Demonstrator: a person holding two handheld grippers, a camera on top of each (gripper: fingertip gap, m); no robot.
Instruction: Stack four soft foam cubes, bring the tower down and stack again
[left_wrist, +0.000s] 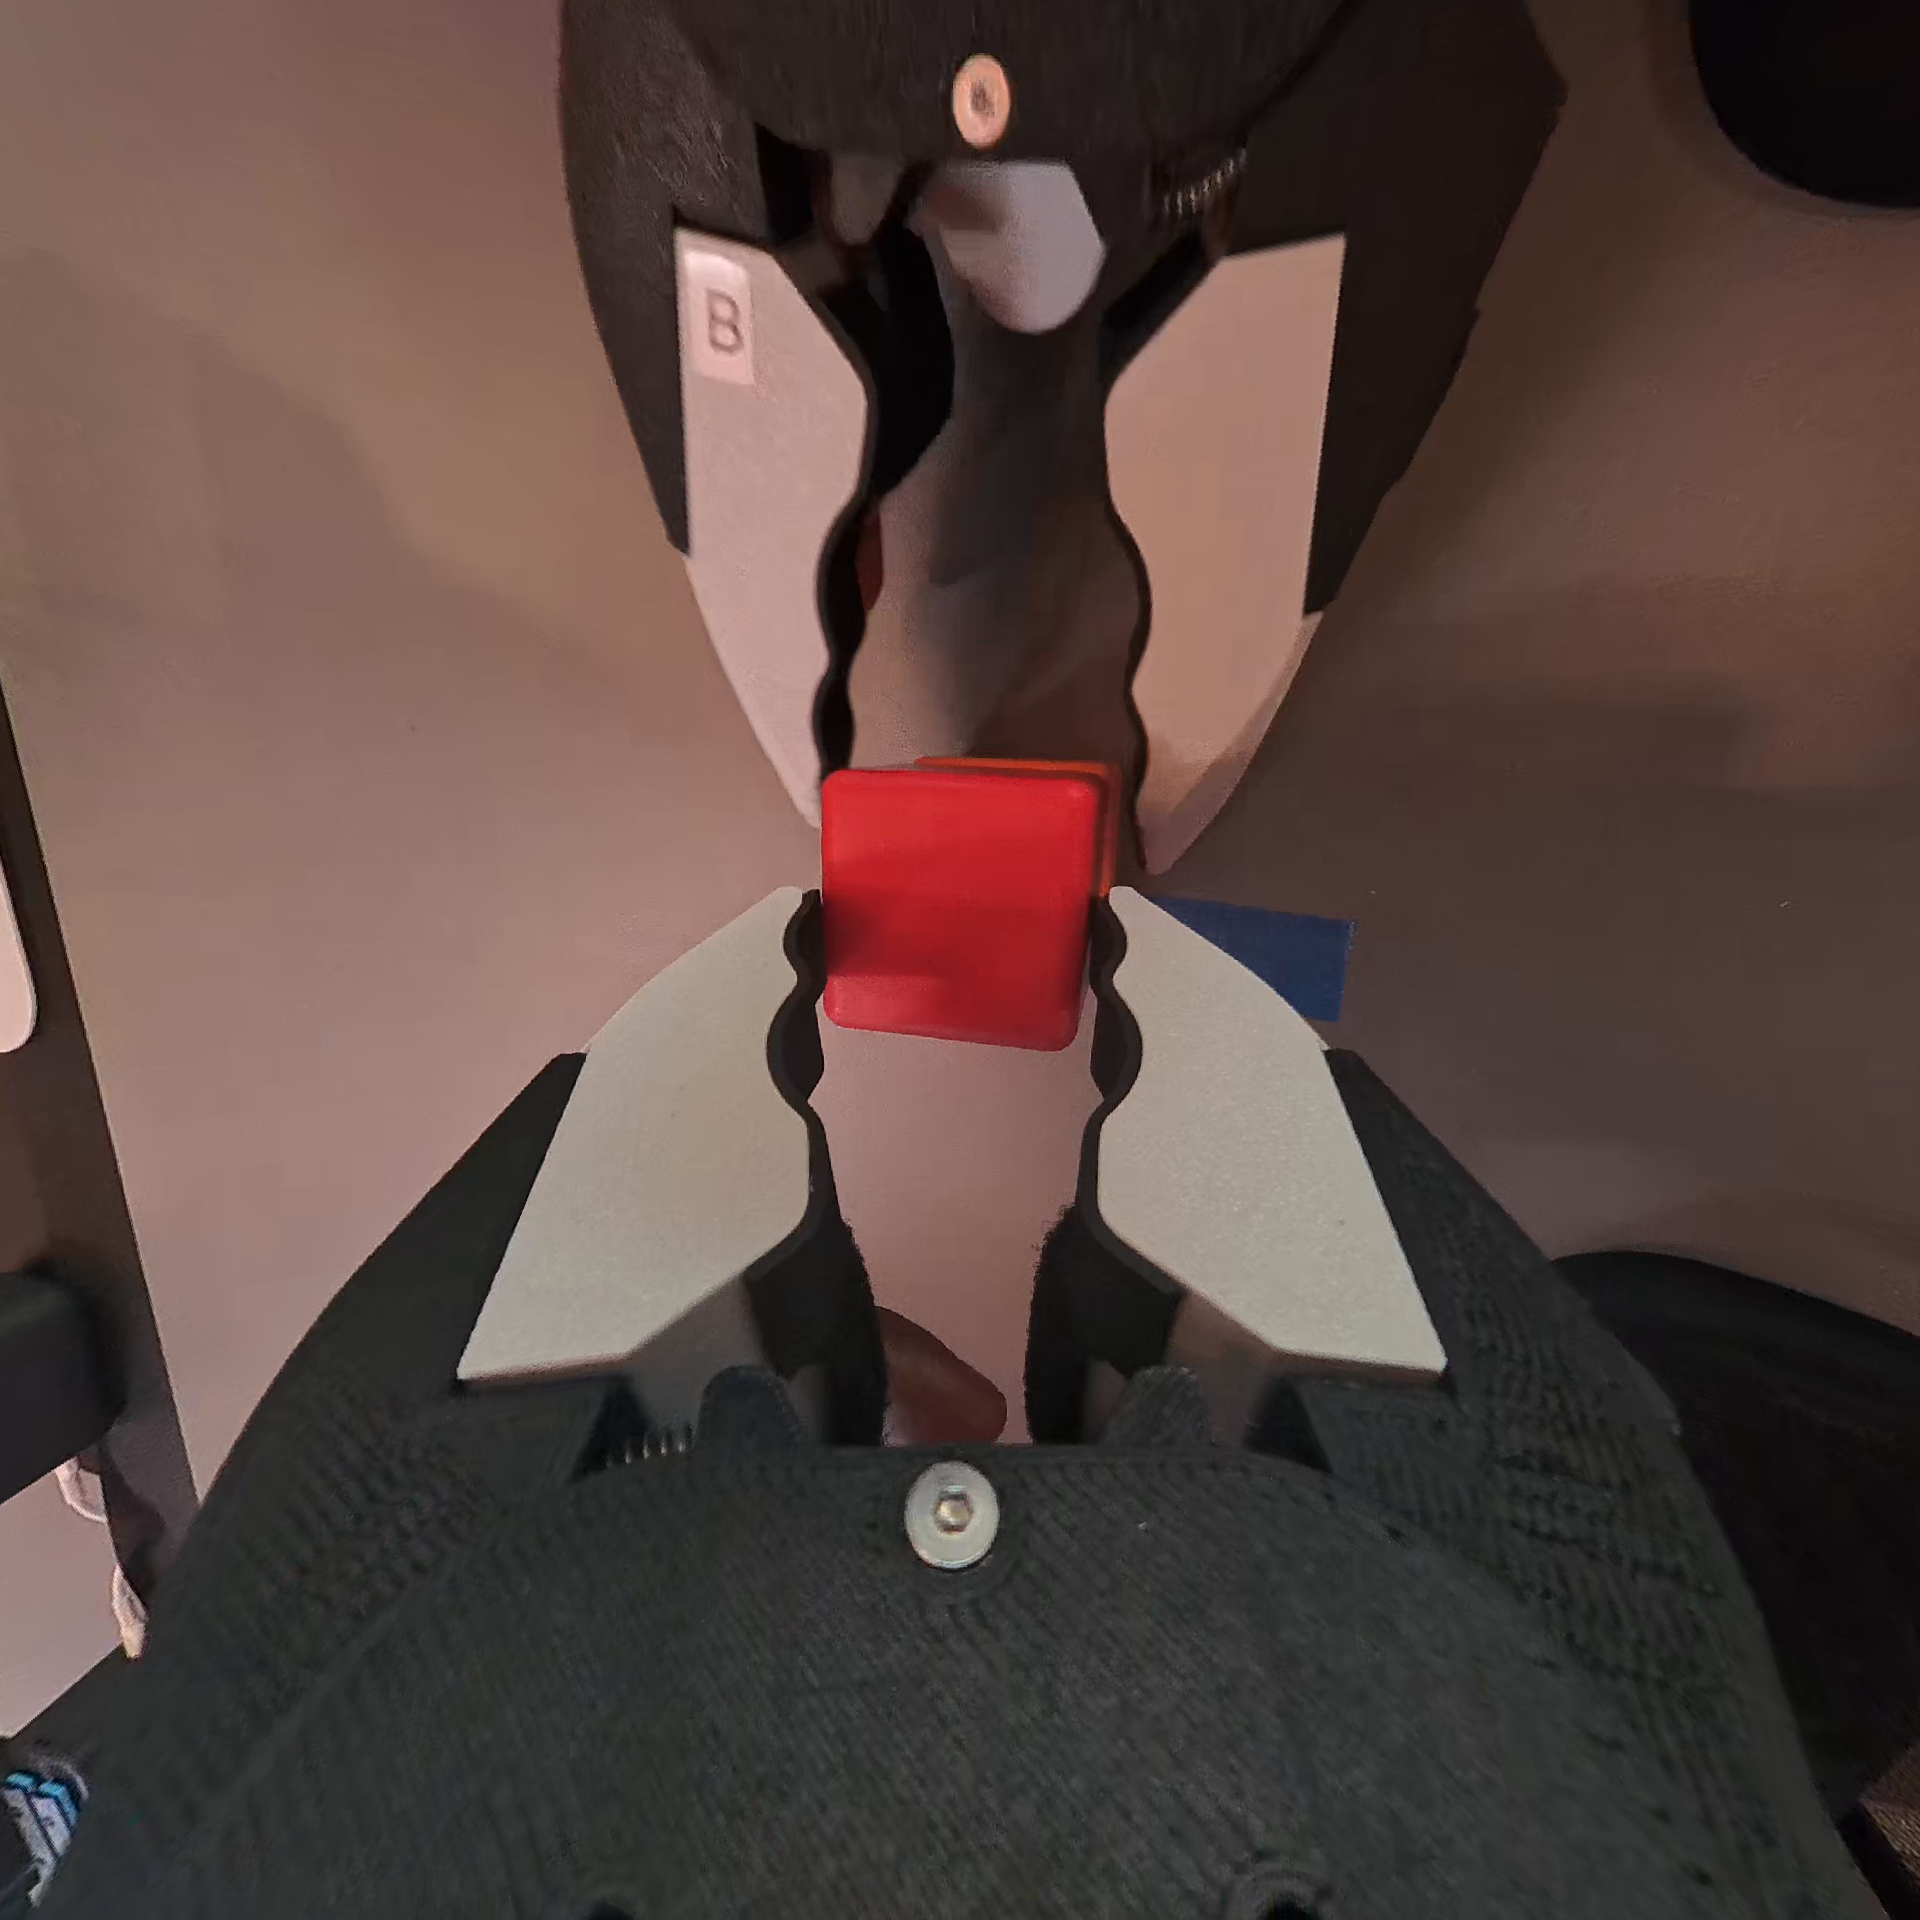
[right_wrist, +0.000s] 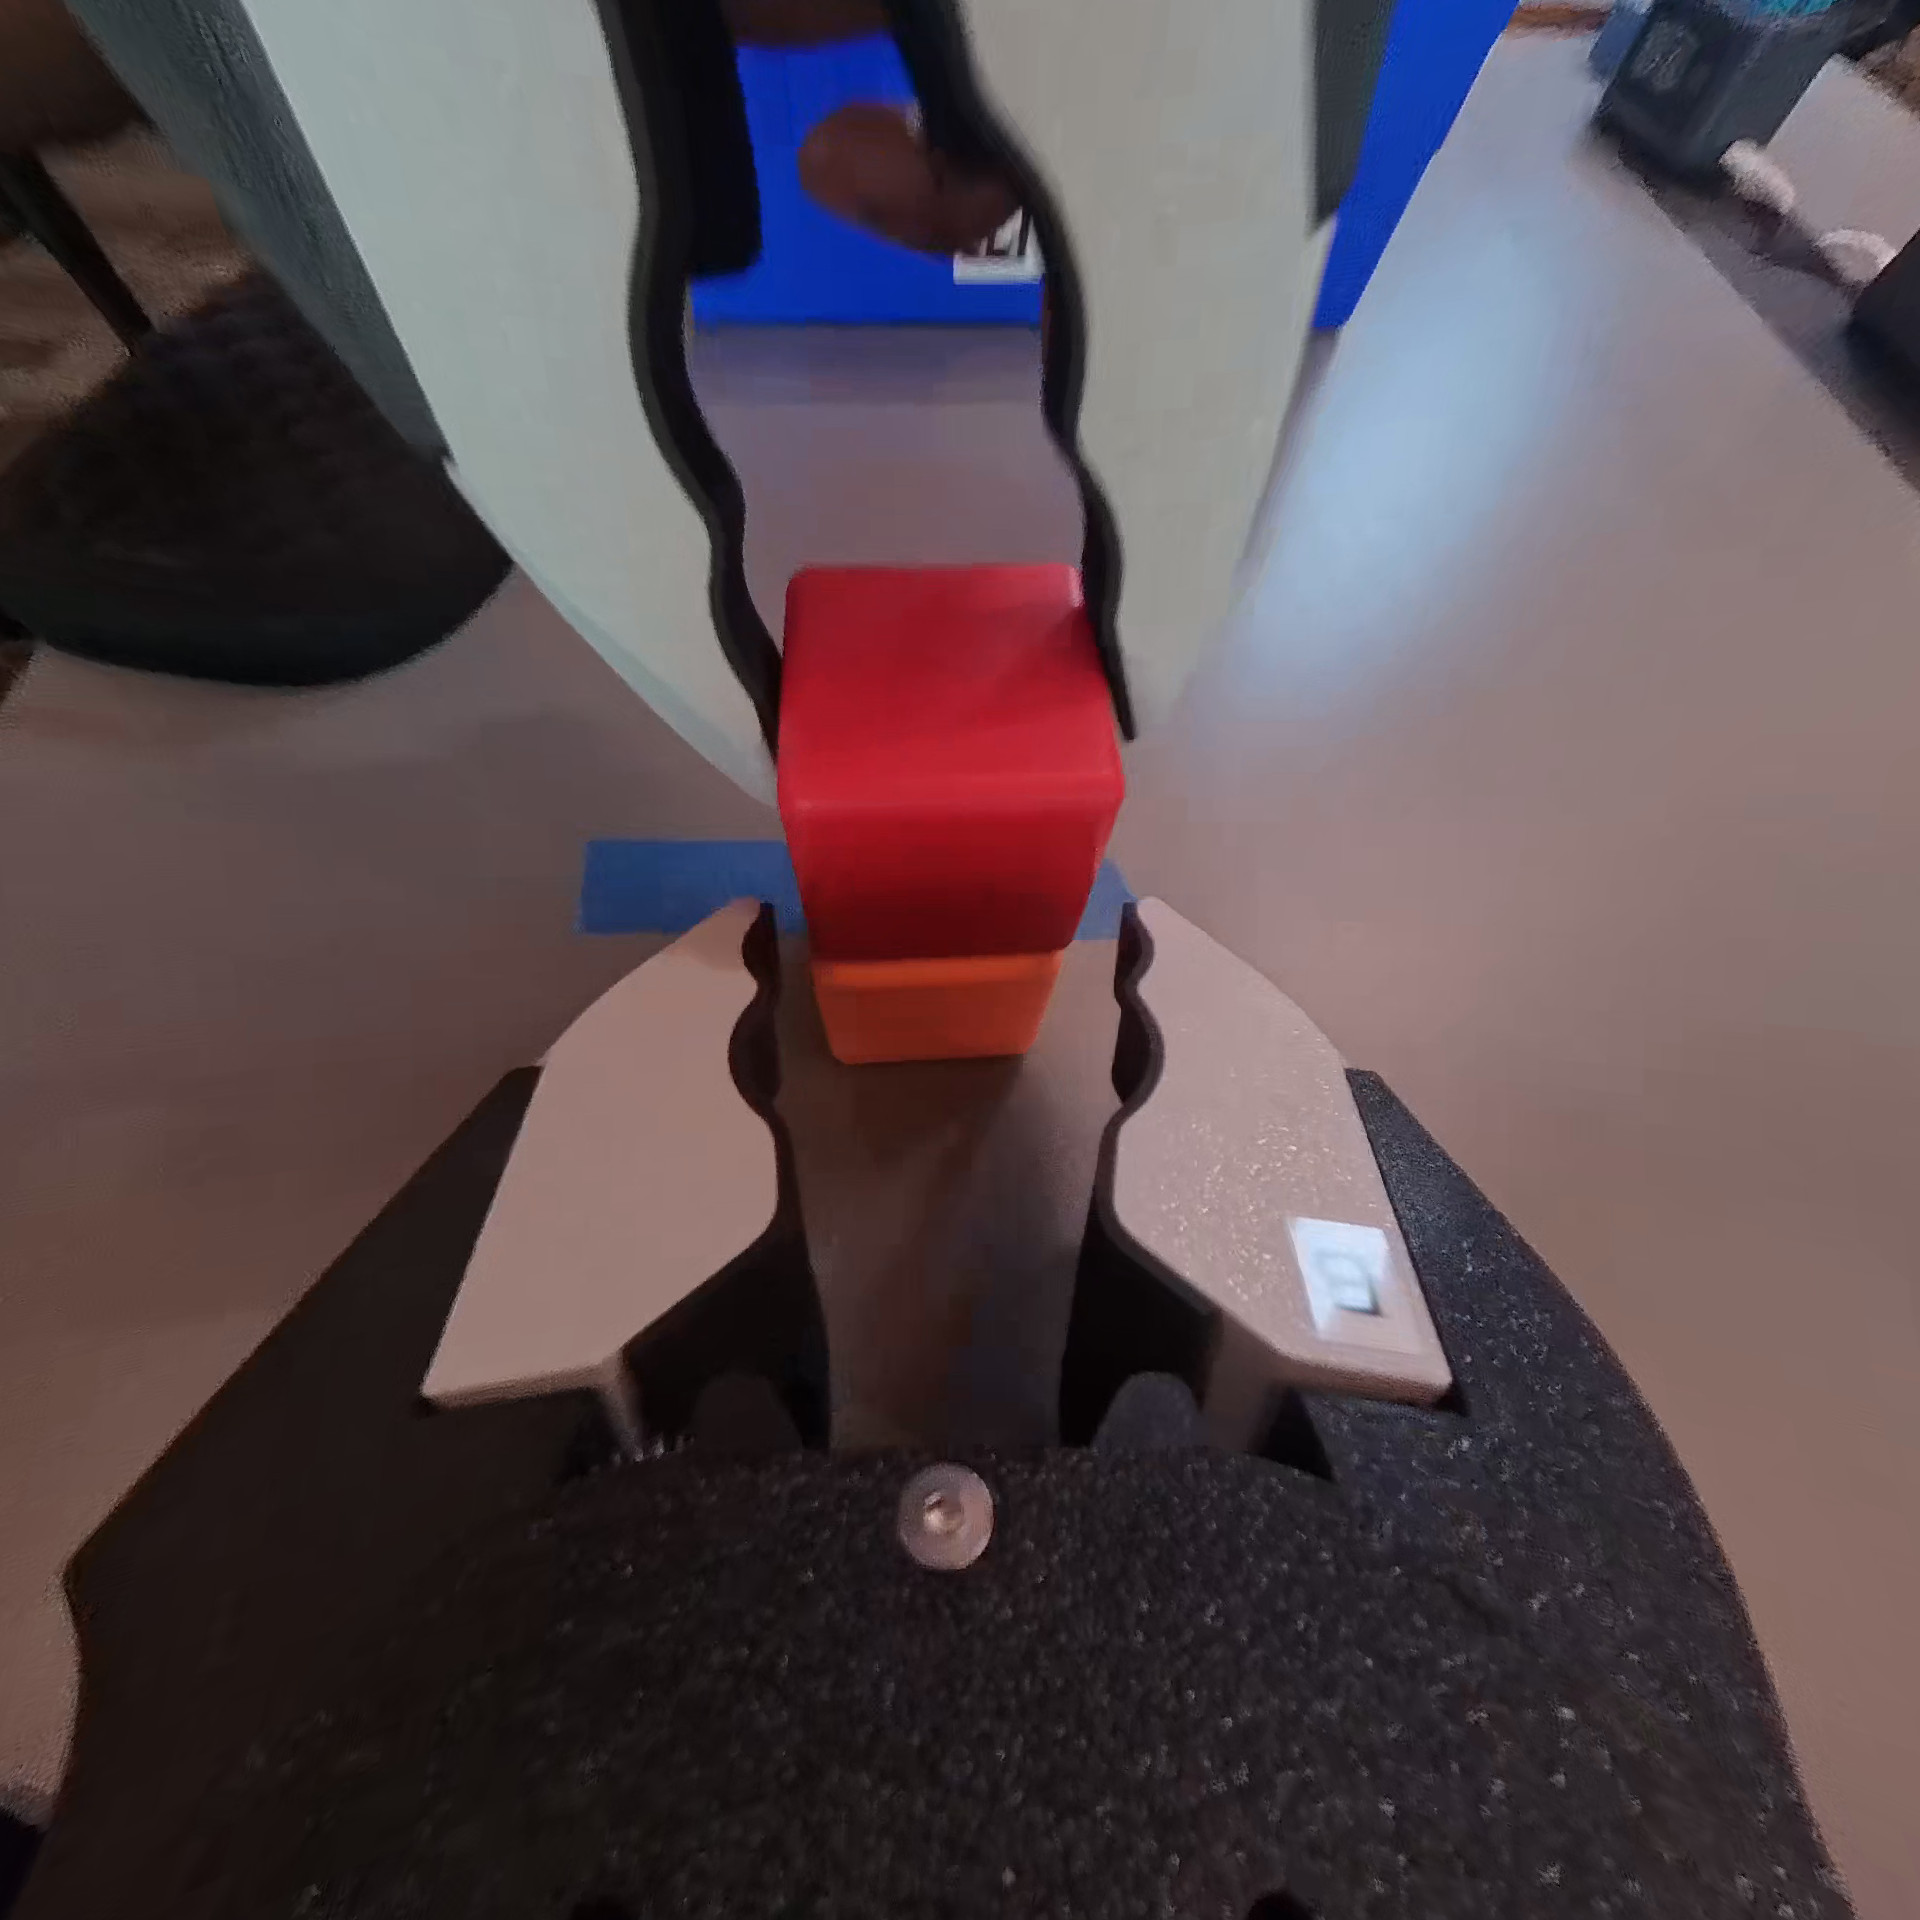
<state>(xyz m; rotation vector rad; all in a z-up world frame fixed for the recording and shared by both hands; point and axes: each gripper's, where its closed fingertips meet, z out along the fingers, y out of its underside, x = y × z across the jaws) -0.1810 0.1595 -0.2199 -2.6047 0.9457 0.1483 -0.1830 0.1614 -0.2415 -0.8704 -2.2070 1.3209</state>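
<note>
A red foam cube (left_wrist: 956, 894) sits on an orange foam cube (right_wrist: 935, 1003) on the table. My left gripper (left_wrist: 956, 914) is shut on the red cube, with a fingertip against each side. It shows from the far side in the right wrist view (right_wrist: 935, 686). My right gripper (right_wrist: 943, 914) is open and faces the left one. Its fingertips straddle the orange cube with a small gap on each side. In the left wrist view only the top edge of the orange cube (left_wrist: 1039, 767) shows behind the red cube. No other cubes are in view.
A strip of blue tape (right_wrist: 665, 883) lies on the beige table (right_wrist: 1455, 831) beside the cubes. A blue object (right_wrist: 862, 270) stands behind the left gripper. A dark round object (right_wrist: 208, 540) lies off the table's left edge. It is some 15 cm from my right tips to the dark round object (right_wrist: 208, 540). The left camera catches it too, in the left wrist view (left_wrist: 1741, 1424).
</note>
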